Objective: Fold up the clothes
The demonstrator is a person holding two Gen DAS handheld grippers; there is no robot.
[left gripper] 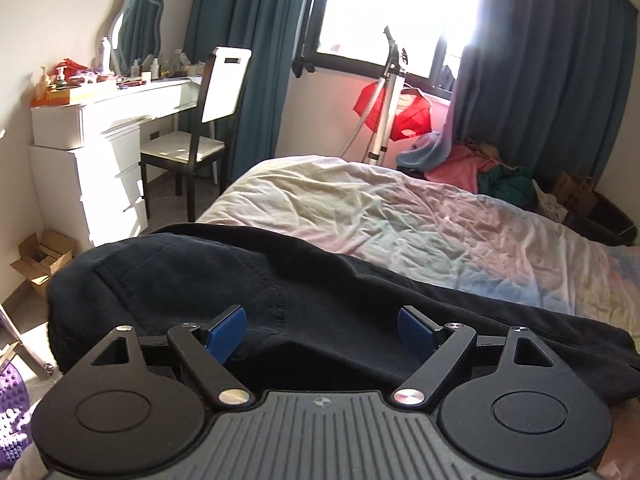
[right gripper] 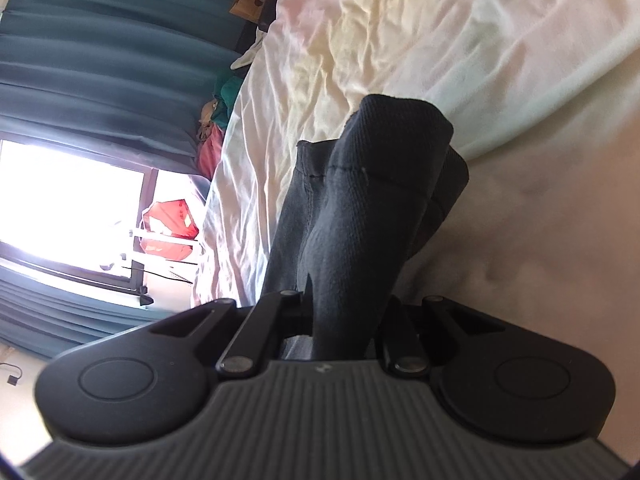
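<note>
Broadly, bed (left gripper: 400, 208) fills the middle of the left wrist view, rumpled pale sheet running from centre to right edge. Teal curtains (left gripper: 248, 60) and a bright window across the top; white dresser (left gripper: 100, 152) and chair (left gripper: 200, 120) upper left.

Black garment (left gripper: 280, 288) lies across the lower half of that view on the near edge of the bed, draped left to right, a seam and pocket outline visible. In the right wrist view the same garment (right gripper: 360, 208) rises as a bunched column from bottom centre toward mid-frame, ribbed hem end at top.

Left gripper (left gripper: 322, 330), bottom centre: jaws spread wide, blue pads (left gripper: 226, 330) apart, cloth visible in the gap between them but not pinched. Released.

Right gripper (right gripper: 344, 312), bottom centre of its view: jaws clenched on a gathered fold of the garment.

Judgement: mid-fold, left hand repositioning for a new hold. To do it well, keep the right pinch steady as an anchor, bring the left pads over a single flat edge, not a bunch, close fully before lifting, then draw the cloth taut so the fold line lies straight.
</note>
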